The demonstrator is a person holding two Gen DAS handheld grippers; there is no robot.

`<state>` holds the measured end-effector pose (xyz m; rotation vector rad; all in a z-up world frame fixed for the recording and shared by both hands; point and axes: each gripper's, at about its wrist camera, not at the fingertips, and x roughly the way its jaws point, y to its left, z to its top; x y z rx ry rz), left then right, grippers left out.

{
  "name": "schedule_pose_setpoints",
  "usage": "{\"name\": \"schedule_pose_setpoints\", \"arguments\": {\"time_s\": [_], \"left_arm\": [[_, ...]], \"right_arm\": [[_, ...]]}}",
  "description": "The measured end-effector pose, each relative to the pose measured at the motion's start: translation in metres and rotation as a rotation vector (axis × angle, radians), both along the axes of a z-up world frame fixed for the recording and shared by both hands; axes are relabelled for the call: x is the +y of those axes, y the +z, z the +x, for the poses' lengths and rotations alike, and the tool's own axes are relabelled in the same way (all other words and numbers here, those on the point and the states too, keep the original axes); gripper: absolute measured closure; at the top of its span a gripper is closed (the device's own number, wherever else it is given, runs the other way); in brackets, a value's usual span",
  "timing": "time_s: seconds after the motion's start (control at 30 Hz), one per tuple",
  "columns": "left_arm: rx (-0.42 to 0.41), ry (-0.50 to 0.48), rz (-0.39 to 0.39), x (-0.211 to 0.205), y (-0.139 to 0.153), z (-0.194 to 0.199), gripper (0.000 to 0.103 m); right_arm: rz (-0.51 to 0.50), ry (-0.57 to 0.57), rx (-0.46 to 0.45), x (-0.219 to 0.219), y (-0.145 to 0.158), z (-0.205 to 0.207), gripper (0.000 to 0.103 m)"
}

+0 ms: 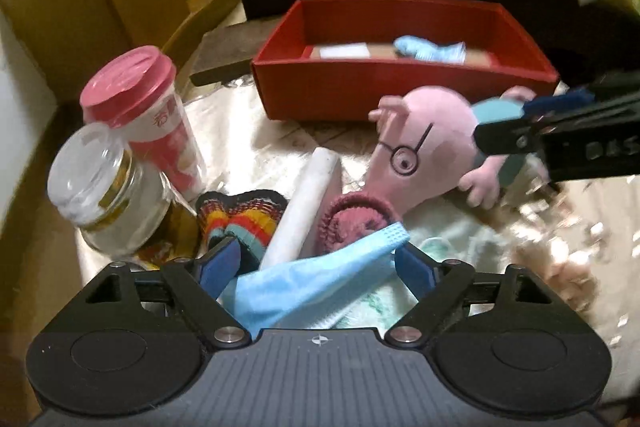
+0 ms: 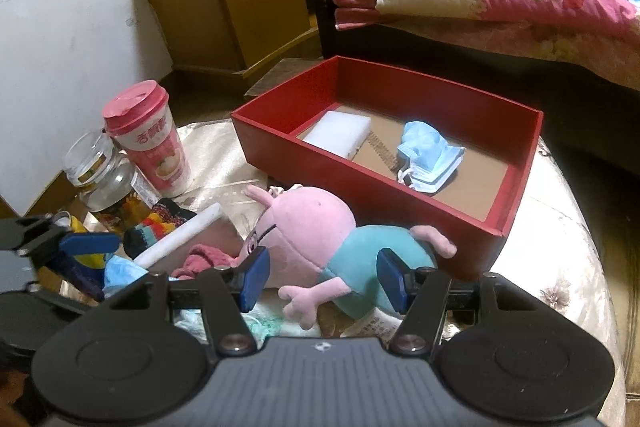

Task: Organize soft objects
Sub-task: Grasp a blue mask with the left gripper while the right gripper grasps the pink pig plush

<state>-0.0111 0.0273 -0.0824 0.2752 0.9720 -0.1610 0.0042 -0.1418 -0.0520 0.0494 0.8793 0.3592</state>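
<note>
Straddling the plush pig (image 2: 320, 227) on the table beside the red box (image 2: 360, 183), the right gripper (image 2: 324, 277) looks clenched on its teal belly. Light, squashy; mid-body grip suits. Left gripper (image 1: 316, 263) gapes over a limp blue mask (image 1: 304, 279), best pinched at a fold.

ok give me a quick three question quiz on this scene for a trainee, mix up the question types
1. True or false: the red box is divided into two compartments.
2. Which item lies between the left gripper fingers? A) the blue face mask B) the glass jar C) the pink-lidded cup
3. Fill in: the right gripper straddles the ____.

Key: 1 true. 2 A. 3 plush pig.
</note>
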Motion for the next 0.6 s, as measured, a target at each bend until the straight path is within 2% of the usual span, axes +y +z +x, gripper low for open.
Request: {"name": "schedule_pose_setpoints", "arguments": {"time_s": [0.1, 0.17, 0.27, 0.3, 0.5, 0.6], "left_arm": [[0.017, -0.039, 0.048, -0.007, -0.007, 0.0, 0.033], [0.004, -0.044, 0.082, -0.007, -0.006, -0.001, 0.049], [0.021, -0.047, 0.03, 0.001, 0.002, -0.003, 0.064], [0.029, -0.042, 0.008, 0.005, 0.006, -0.004, 0.074], [0.089, -0.045, -0.099, 0.012, 0.017, -0.011, 0.088], [0.14, -0.049, -0.159, 0.013, 0.014, -0.014, 0.089]], "right_arm": [[0.006, -0.003, 0.01, -0.002, -0.002, 0.002, 0.07], [0.011, -0.011, 0.018, -0.005, -0.004, 0.004, 0.07], [0.02, -0.024, 0.028, -0.009, -0.004, 0.005, 0.07], [0.025, -0.027, 0.026, -0.01, -0.003, 0.005, 0.07], [0.02, -0.046, 0.011, -0.01, 0.003, 0.009, 0.07], [0.009, -0.045, 0.02, -0.01, 0.001, 0.012, 0.071]]}}
